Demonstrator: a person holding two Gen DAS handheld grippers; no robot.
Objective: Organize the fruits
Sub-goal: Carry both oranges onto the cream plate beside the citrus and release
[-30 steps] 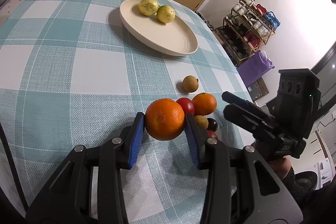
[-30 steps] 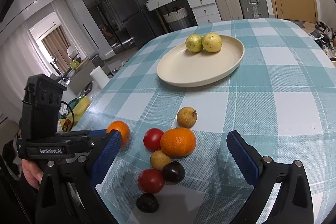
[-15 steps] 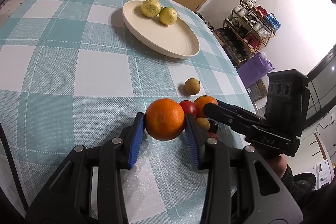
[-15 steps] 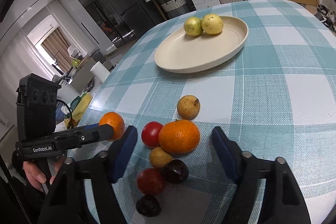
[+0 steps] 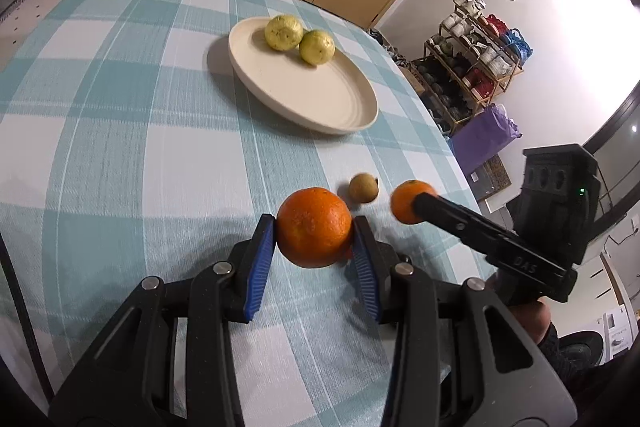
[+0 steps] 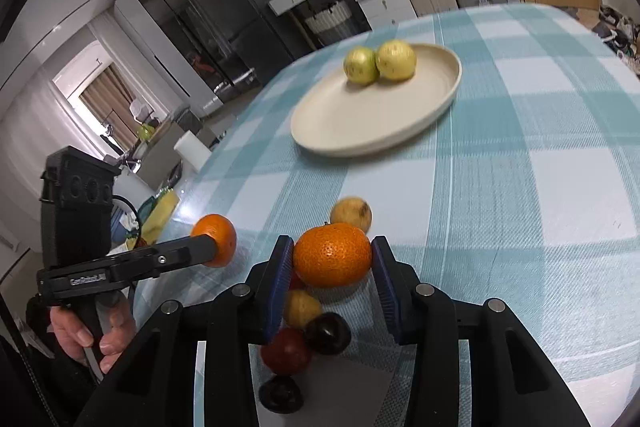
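Both claws grip fruit: the left claw (image 5: pixel 314 249) is closed snugly on a round orange (image 5: pixel 314 226) lifted off the desk (image 5: pixel 120 147), and the right claw (image 6: pixel 332 269) has just been closing, its blue pads now against a flatter second orange (image 6: pixel 332 254) beside the heap of small fruit (image 6: pixel 302 323). A cream plate (image 6: pixel 360 131) stands well apart across the checked cloth, with two yellow-green fruits (image 6: pixel 380 63) at its far rim. I judge the step in hand to be carrying both oranges to the plate. To do it well, raise the right one straight up so its neighbours do not roll, then set both down on the bare part of the plate.
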